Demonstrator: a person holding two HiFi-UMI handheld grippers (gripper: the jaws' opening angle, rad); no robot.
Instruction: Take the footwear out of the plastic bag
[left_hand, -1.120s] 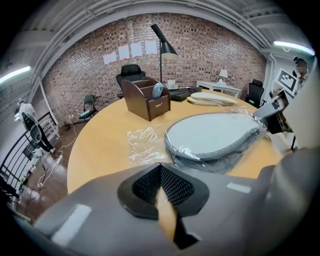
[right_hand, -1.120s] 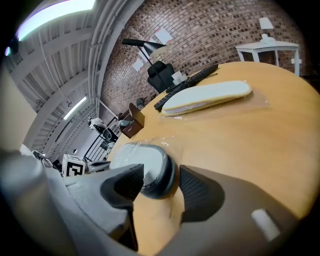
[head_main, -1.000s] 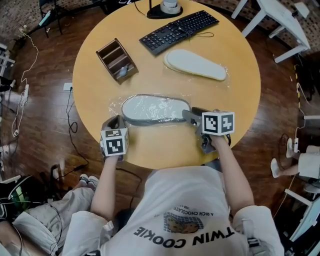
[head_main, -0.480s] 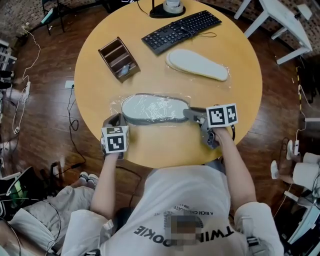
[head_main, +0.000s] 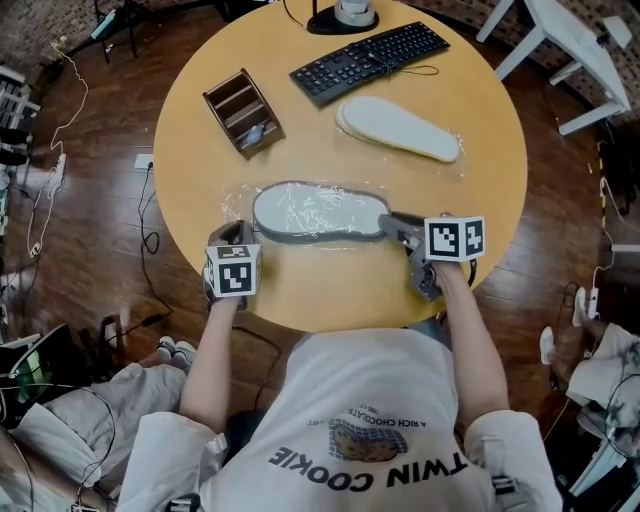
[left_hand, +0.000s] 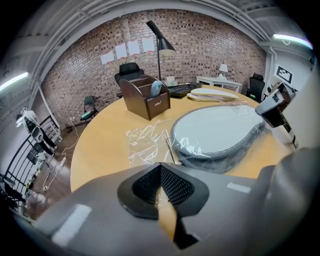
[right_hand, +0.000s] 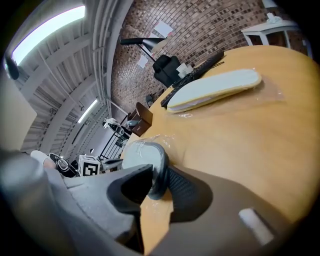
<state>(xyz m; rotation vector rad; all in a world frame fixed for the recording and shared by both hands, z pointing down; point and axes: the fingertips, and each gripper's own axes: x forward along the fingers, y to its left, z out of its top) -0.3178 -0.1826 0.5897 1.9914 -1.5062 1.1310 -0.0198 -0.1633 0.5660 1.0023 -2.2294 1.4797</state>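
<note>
Round table (head_main: 330, 292), near half: slipper (head_main: 315, 212) lying left to right inside a clear plastic bag (head_main: 237, 205).

Left gripper (head_main: 232, 232): jaws closed on the bag's left edge.

Right gripper (head_main: 392, 222): jaws have just been closing and now clamp the slipper's right end, hiding it.

Far half, nothing in the way:
- second slipper (head_main: 400, 128), right
- keyboard (head_main: 368, 60)
- wooden organiser (head_main: 243, 110), left, contents unclear
- lamp base (head_main: 343, 15), cut off at the picture's edge

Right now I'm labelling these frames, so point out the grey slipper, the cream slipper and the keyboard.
grey slipper (head_main: 318, 211): head view, middle of its pale face.
cream slipper (head_main: 398, 128): head view, middle of its upper face.
keyboard (head_main: 368, 62): head view, centre of its keys.
</note>
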